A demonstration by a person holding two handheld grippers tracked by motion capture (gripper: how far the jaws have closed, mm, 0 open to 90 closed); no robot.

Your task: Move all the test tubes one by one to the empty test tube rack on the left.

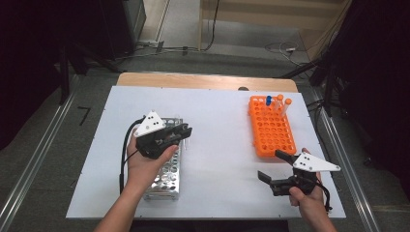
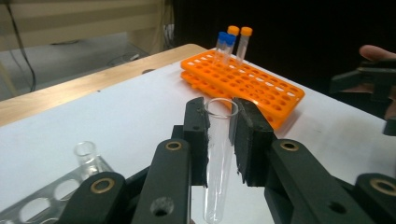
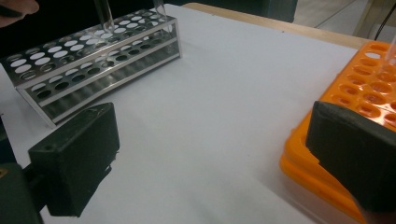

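**On the white table: one glass tube held, two racks standing**

At the left side of the table (image 1: 217, 125), your left gripper (image 2: 219, 135) is clenching an empty clear glass tube (image 2: 218, 158) between its two black jaws. The tube is standing nearly upright, open mouth upward, its rounded bottom hanging below the pads. Your left hand (image 1: 145, 166) is holding this gripper over the far end of the metal rack (image 1: 167, 174), which is lying lengthwise on the table. One more clear tube (image 2: 86, 156) is sitting in a hole of that rack, just beside the gripper.

At the right side, your right gripper (image 1: 270, 166) is hovering with its jaws spread wide and holding nothing, near the closer end of the orange rack (image 1: 271, 130). Capped tubes are standing at the far end of the orange rack: orange-capped tubes (image 1: 284, 104) and a blue-capped tube (image 1: 268, 101). The two racks are standing well apart.
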